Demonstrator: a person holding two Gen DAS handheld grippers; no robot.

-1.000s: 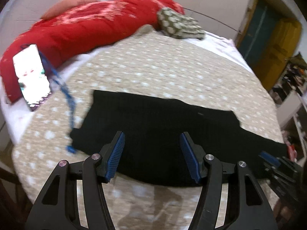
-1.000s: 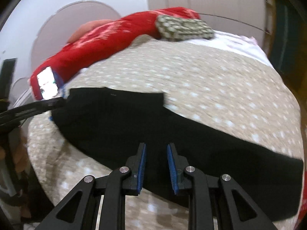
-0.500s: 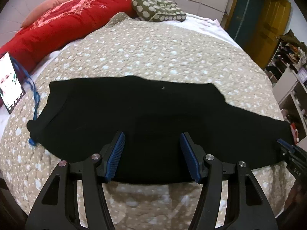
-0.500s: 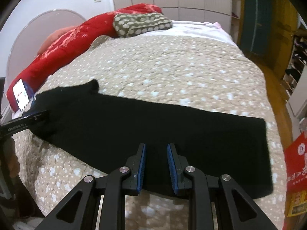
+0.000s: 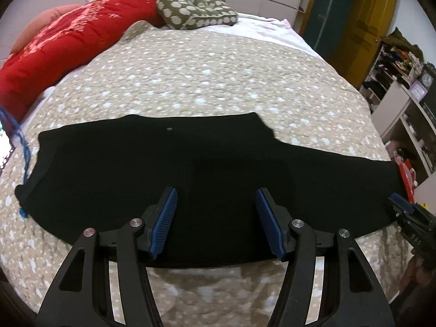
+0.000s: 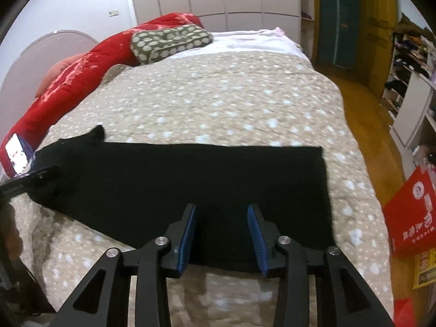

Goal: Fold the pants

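Observation:
Black pants (image 5: 190,169) lie flat across the near part of a beige dotted bedspread (image 5: 212,76), waist end to the left, leg end to the right. They also show in the right wrist view (image 6: 190,179), with the leg hem at the right. My left gripper (image 5: 215,201) is open and empty above the pants' near edge, around the middle. My right gripper (image 6: 221,218) is open and empty above the near edge toward the leg end. Its tip shows at the right edge of the left wrist view (image 5: 400,201).
A red quilt (image 5: 60,41) and a green dotted cushion (image 5: 193,11) lie at the head of the bed. A lit phone (image 6: 16,152) with a blue cord (image 5: 19,136) lies at the left. A red bag (image 6: 411,212) and shelves (image 5: 403,87) stand beside the bed on the right.
Both views have pulled back and swung right over the pants. My right gripper's jaws have opened wider; the left stays open. The pants lie as before.

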